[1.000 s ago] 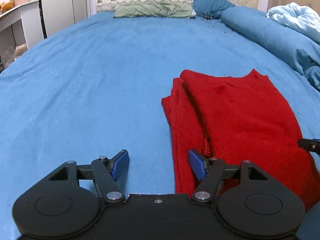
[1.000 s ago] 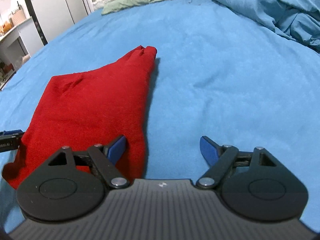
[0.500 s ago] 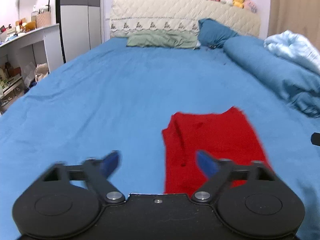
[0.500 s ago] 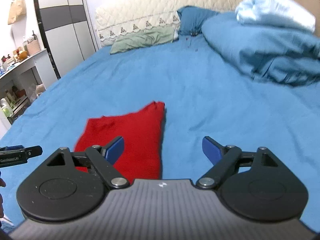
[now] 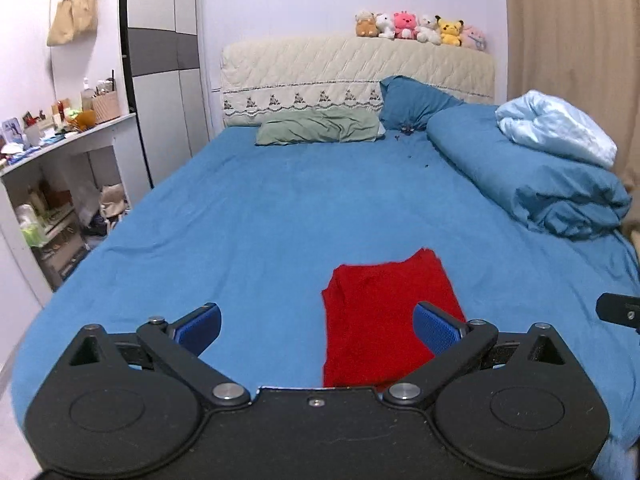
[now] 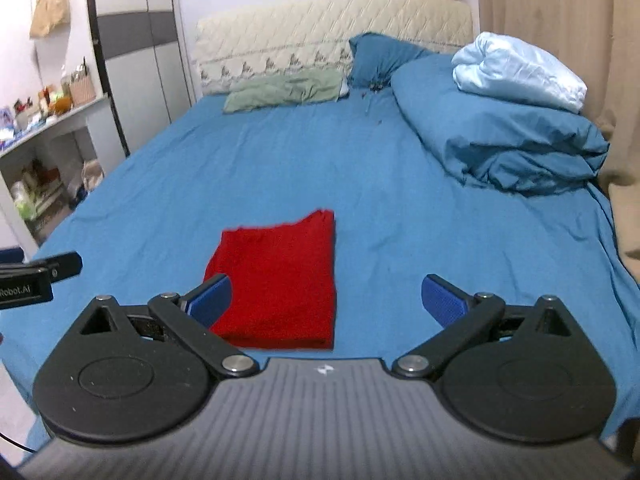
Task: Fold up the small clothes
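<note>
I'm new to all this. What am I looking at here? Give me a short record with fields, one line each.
Place: bedroom, bed with blue sheet
Garment: red cloth, folded into a flat rectangle, lying on the sheet
Left claw: open, jaws just widened, nothing between them
Right claw: open, holding nothing
Contact: neither claw touches the cloth
Bedding: rolled blue duvet with pale blue blanket on top, at the right
Headboard: plush toys in a row
</note>
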